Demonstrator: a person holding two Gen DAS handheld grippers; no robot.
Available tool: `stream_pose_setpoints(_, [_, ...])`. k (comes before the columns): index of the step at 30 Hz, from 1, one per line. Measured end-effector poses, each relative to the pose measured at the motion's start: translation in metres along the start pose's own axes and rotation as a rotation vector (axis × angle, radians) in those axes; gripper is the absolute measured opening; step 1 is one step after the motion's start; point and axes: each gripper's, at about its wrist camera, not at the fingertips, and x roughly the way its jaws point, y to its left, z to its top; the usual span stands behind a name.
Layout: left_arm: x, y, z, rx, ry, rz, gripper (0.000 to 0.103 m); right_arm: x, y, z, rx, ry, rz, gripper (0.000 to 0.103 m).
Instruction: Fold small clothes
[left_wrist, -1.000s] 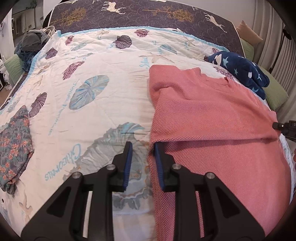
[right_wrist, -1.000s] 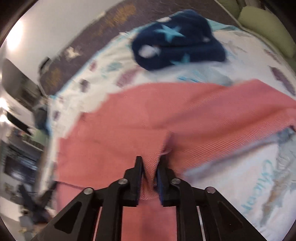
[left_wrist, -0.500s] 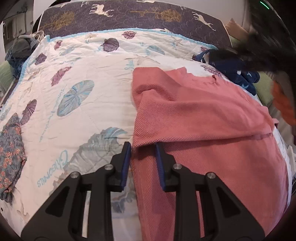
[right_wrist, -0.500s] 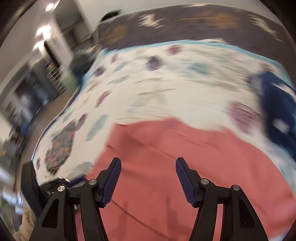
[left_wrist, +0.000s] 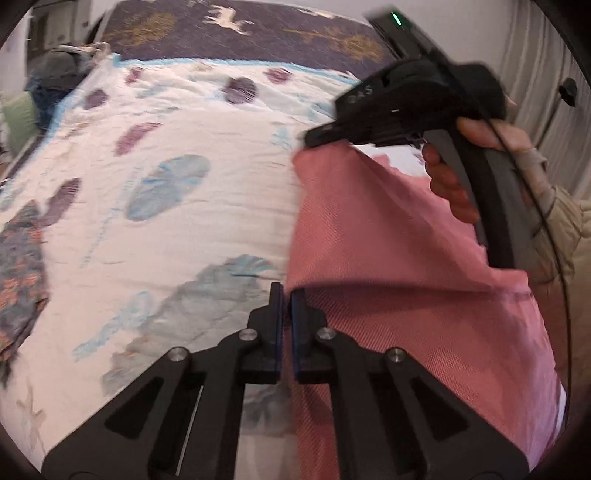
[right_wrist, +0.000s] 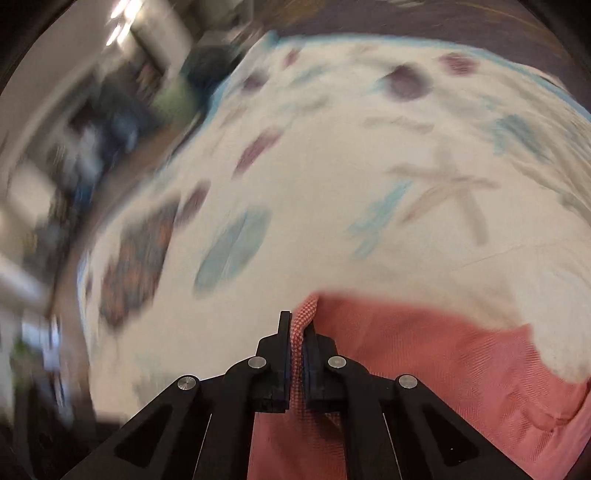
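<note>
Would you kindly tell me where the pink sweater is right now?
In the left wrist view, the pink sweater covers the right side of the bed quilt, gripped along its left edge by both grippers.

Bare quilt (left_wrist: 221, 155) lies free left of the pink garment (left_wrist: 388, 240).

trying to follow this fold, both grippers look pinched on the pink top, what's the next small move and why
Probably lift both together and carry that edge across the garment. The right gripper is shut on a corner of the pink top, and the left gripper is shut at the same side edge nearer the camera, apparently pinching it, so that side is ready to fold.
</note>
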Motion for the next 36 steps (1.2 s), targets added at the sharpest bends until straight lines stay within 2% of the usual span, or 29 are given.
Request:
stream_pose_setpoints(2, [0.002, 0.000, -0.005, 0.013, 0.025, 0.029, 0.007, -0.005, -0.023, 0.003, 0.119, -0.064, -0.011, 0.003])
stream_pose_setpoints(4, [0.003, 0.002, -0.009, 0.014, 0.040, 0.035, 0.009, -0.008, -0.032, -0.001, 0.140, -0.088, -0.036, 0.005])
stream_pose_setpoints(6, [-0.005, 0.007, -0.008, -0.004, 0.016, 0.050, 0.010, -0.020, -0.035, -0.009, 0.161, -0.124, -0.080, 0.008])
stream_pose_setpoints(9, [-0.022, 0.013, -0.008, -0.001, -0.019, 0.088, 0.011, -0.054, -0.043, -0.027, 0.202, -0.154, -0.032, 0.014])
stream_pose_setpoints(11, [-0.032, 0.011, -0.004, -0.007, -0.037, 0.037, 0.011, -0.085, -0.048, -0.049, 0.175, -0.169, 0.004, 0.016])
stream_pose_setpoints(14, [-0.037, -0.010, 0.011, 0.033, -0.065, -0.048, 0.011, -0.131, -0.052, -0.091, 0.125, -0.162, -0.046, 0.021])
stream_pose_setpoints(16, [-0.028, -0.025, 0.021, 0.054, -0.056, -0.113, 0.011, -0.153, -0.063, -0.129, 0.164, -0.156, -0.028, 0.021])
stream_pose_setpoints(17, [-0.013, -0.034, 0.027, 0.065, -0.022, -0.148, 0.014, -0.161, -0.072, -0.152, 0.203, -0.147, 0.011, 0.023])
stream_pose_setpoints(18, [-0.001, -0.039, 0.029, 0.076, 0.013, -0.123, 0.016, -0.165, -0.079, -0.171, 0.238, -0.134, 0.037, 0.028])
stream_pose_setpoints(20, [0.038, -0.042, 0.029, 0.113, 0.110, 0.093, 0.016, -0.167, -0.093, -0.202, 0.314, -0.096, 0.014, 0.034])
stream_pose_setpoints(21, [0.051, -0.038, 0.027, 0.123, 0.123, 0.139, 0.016, -0.168, -0.103, -0.218, 0.365, -0.079, -0.032, 0.034])
stream_pose_setpoints(22, [0.050, -0.034, 0.027, 0.106, 0.104, 0.118, 0.016, -0.170, -0.116, -0.235, 0.425, -0.070, -0.093, 0.032])
stream_pose_setpoints(23, [0.043, -0.031, 0.029, 0.082, 0.099, 0.107, 0.016, -0.177, -0.128, -0.250, 0.477, -0.093, -0.103, 0.027])
stream_pose_setpoints(25, [0.024, -0.033, 0.032, 0.077, 0.081, 0.107, 0.016, -0.201, -0.146, -0.276, 0.582, -0.165, -0.025, 0.028])
stream_pose_setpoints(26, [0.015, -0.038, 0.033, 0.088, 0.056, 0.102, 0.016, -0.216, -0.152, -0.287, 0.616, -0.205, -0.018, 0.028])
stream_pose_setpoints(28, [-0.002, -0.054, 0.036, 0.130, 0.011, 0.083, 0.017, -0.247, -0.162, -0.305, 0.644, -0.297, -0.077, 0.033])
stream_pose_setpoints(30, [-0.012, -0.073, 0.039, 0.166, -0.007, 0.051, 0.026, -0.270, -0.178, -0.321, 0.704, -0.365, -0.120, 0.048])
stream_pose_setpoints(33, [-0.014, -0.107, 0.034, 0.226, -0.009, 0.008, 0.031, -0.293, -0.211, -0.350, 0.897, -0.463, -0.100, 0.056])
stream_pose_setpoints(36, [-0.002, -0.135, 0.025, 0.272, 0.035, -0.046, 0.031, -0.302, -0.242, -0.383, 1.047, -0.524, -0.050, 0.056])
